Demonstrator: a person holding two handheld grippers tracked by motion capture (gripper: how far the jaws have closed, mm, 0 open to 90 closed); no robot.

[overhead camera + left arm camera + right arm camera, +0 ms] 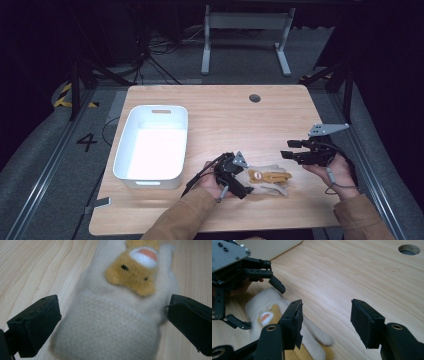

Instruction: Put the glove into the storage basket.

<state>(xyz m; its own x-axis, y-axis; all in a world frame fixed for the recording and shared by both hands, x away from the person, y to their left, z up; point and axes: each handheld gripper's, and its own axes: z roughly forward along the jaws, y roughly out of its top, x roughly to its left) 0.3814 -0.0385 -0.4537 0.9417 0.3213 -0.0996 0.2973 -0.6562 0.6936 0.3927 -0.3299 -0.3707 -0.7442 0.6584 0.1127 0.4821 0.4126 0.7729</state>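
One soft glove (pixel 265 179) lay flat on the wooden table (pixel 230 115), low in the middle of the high view. It was cream, with a little orange bear face (pixel 132 271) sewn on top. The left gripper (pixel 239 186) sat at the glove's cuff with its jaws wide apart, one on each side, and they were not pressing on it. The right gripper (pixel 290 150) hung to the right of the glove, well apart from it, and its jaws stood apart too, with nothing in them.

The glove was fluffy and floppy. If the left jaws closed too high, they might pinch only fuzz, and the glove could slip out. If they came down too low, they might bump the table. The white bin (pixel 152 147) sat to the left, and a droopy glove could catch on its rim.
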